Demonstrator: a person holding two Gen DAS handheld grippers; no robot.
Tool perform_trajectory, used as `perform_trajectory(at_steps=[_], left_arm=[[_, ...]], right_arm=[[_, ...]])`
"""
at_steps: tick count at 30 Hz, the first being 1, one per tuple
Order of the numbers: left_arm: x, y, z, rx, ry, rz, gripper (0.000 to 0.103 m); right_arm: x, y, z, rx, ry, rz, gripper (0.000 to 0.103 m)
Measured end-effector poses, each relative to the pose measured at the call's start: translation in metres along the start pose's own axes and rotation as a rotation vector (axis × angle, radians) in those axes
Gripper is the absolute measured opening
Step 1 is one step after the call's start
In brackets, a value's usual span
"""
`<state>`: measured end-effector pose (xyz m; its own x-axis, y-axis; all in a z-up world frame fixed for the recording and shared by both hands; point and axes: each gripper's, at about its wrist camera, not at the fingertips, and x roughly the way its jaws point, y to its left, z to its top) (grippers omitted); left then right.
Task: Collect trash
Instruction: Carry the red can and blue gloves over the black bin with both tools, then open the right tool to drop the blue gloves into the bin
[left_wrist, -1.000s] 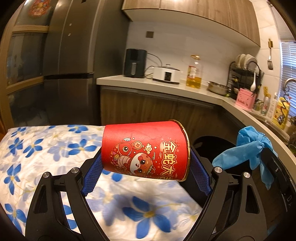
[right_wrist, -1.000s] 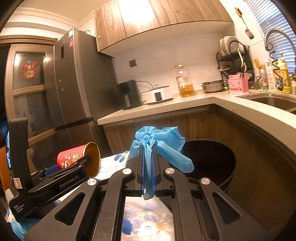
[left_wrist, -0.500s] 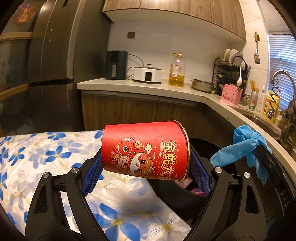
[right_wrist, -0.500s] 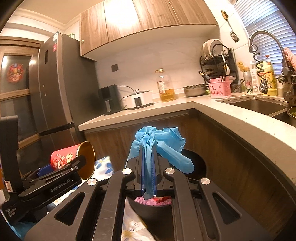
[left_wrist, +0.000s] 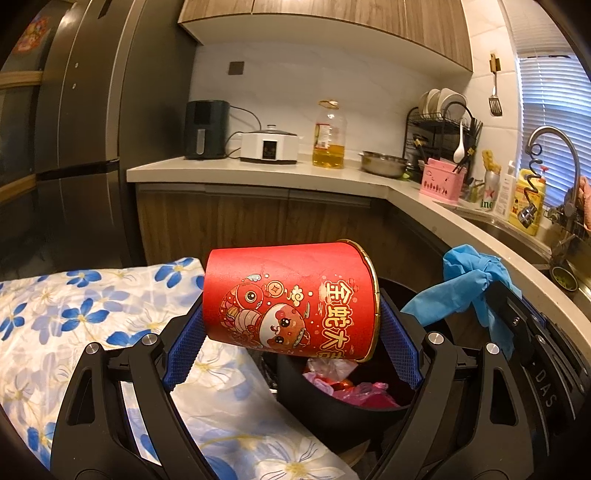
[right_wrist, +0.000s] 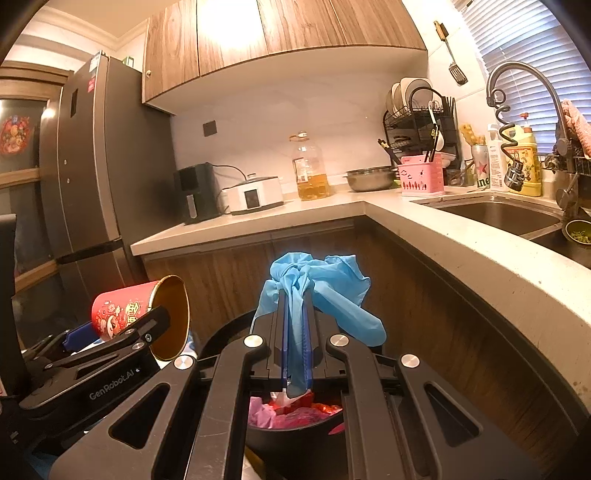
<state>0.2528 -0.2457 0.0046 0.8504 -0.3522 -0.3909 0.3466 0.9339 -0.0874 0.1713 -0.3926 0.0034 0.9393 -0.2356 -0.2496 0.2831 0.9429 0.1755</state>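
Note:
My left gripper (left_wrist: 291, 328) is shut on a red paper cup (left_wrist: 291, 299) with cartoon print, held sideways with its gold rim to the right, over the near edge of a black trash bin (left_wrist: 354, 413). The cup also shows in the right wrist view (right_wrist: 140, 317). My right gripper (right_wrist: 297, 325) is shut on a crumpled blue glove (right_wrist: 317, 284), held above the same bin (right_wrist: 295, 439). The glove also shows in the left wrist view (left_wrist: 469, 288). Pink and red trash (right_wrist: 288, 410) lies in the bin.
A table with a blue-flowered cloth (left_wrist: 92, 332) lies left of the bin. A wooden cabinet with a pale countertop (right_wrist: 424, 221) wraps behind and to the right, carrying an oil bottle (left_wrist: 328, 134), cooker, dish rack and sink (right_wrist: 498, 214). A dark fridge (left_wrist: 74, 147) stands at the left.
Both grippers moved forward and to the right, from over the flowered table to above the bin. The bin's trash has come into view. Both holds are unchanged.

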Motion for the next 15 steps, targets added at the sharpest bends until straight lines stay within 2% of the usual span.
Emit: perform_trajectory(at_steps=[15], left_arm=[[0.019,-0.006,-0.002,0.01,0.016,-0.021,0.084]], right_arm=[[0.016,-0.006,0.002,-0.013,0.016,-0.01,0.007]])
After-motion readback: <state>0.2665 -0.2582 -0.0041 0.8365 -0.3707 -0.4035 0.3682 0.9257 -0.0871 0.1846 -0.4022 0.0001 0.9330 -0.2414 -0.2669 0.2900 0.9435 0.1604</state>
